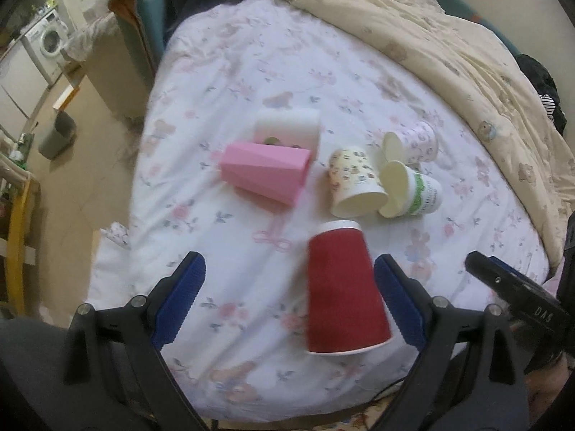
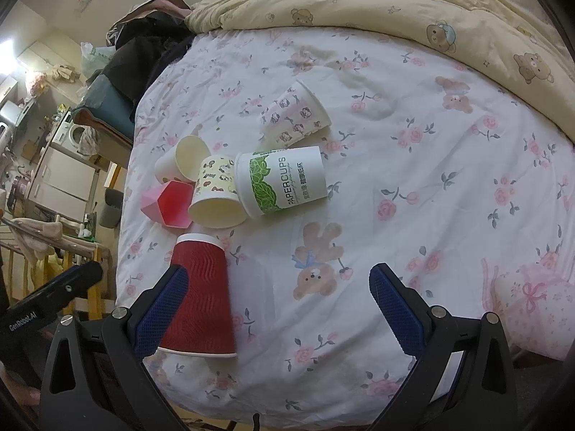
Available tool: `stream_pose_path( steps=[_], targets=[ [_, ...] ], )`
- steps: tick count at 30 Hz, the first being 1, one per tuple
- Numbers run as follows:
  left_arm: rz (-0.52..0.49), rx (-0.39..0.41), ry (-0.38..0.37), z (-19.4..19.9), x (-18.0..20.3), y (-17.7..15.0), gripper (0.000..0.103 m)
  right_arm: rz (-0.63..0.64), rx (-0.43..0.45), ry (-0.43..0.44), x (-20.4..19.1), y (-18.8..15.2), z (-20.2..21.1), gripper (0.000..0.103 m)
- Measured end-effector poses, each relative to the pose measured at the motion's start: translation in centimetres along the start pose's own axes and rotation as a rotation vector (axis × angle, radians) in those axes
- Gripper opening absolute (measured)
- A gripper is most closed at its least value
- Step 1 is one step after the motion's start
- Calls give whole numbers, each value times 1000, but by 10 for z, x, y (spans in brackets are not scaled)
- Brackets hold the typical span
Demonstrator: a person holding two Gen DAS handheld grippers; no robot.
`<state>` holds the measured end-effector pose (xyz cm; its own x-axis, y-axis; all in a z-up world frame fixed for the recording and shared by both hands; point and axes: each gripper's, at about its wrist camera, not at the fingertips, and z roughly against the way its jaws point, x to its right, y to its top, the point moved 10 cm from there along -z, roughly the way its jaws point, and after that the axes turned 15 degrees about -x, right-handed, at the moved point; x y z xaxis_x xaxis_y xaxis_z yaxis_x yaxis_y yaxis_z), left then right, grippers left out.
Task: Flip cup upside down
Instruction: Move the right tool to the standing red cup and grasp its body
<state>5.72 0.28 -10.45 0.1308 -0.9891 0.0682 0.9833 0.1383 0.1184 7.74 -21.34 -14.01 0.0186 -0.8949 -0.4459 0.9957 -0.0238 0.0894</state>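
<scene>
Left wrist view: the left gripper (image 1: 289,301) has its blue-padded fingers spread wide and empty, and the red ribbed paper cup (image 1: 343,291) stands mouth-down on the floral bedsheet (image 1: 251,72) between them, close against the right-hand pad. It looks already inverted, so the flip seems done. The risk I see is the soft bedding: a nudge from that near pad could topple the cup, since the mattress gives little firm footing.

Left to right beyond it lie a pink faceted plastic cup (image 1: 266,172), a plain white paper cup (image 1: 287,131), a yellowish printed paper cup (image 1: 355,183), a green-leaf printed paper cup (image 1: 413,190) and a pink-patterned paper cup (image 1: 417,143), all on their sides. Every visible interior appears empty.

Right wrist view: the right gripper (image 2: 278,310) is also wide apart, holding nothing, with the red cup beside its left finger.
</scene>
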Motion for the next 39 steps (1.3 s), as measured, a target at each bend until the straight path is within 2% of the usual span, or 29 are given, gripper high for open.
stream_pose_path(
  steps=[5, 8, 13, 18, 21, 22, 23, 25, 30, 39],
  targets=[
    [41, 35, -11, -2, -17, 0, 93, 2, 24, -25, 0, 1, 1, 103],
    [52, -3, -28, -15, -23, -4, 93, 13, 39, -46, 0, 3, 2, 103],
    [91, -84, -94, -31, -28, -12, 93, 27, 17, -70, 1, 1, -6, 103],
    [95, -67, -107, -26, -27, -10, 93, 46, -21, -55, -8, 0, -11, 102],
    [93, -79, -101, -27, -25, -10, 93, 74, -56, -54, -19, 0, -15, 102],
    [95, -81, -81, -28, -26, -10, 93, 84, -70, -51, -23, 0, -17, 99],
    [98, -85, -53, -30, -29, -9, 93, 96, -88, -41, -29, 0, -20, 92],
    [110, -92, -37, -32, -34, -8, 93, 106, -112, -5, -39, 0, -23, 89],
    [175, -85, -59, -28, -51, -7, 93, 119, -193, 26, -59, 2, -43, 89],
    [221, -80, -83, -26, -62, -4, 93, 84, -439, 74, -82, -11, -107, 89]
  ],
)
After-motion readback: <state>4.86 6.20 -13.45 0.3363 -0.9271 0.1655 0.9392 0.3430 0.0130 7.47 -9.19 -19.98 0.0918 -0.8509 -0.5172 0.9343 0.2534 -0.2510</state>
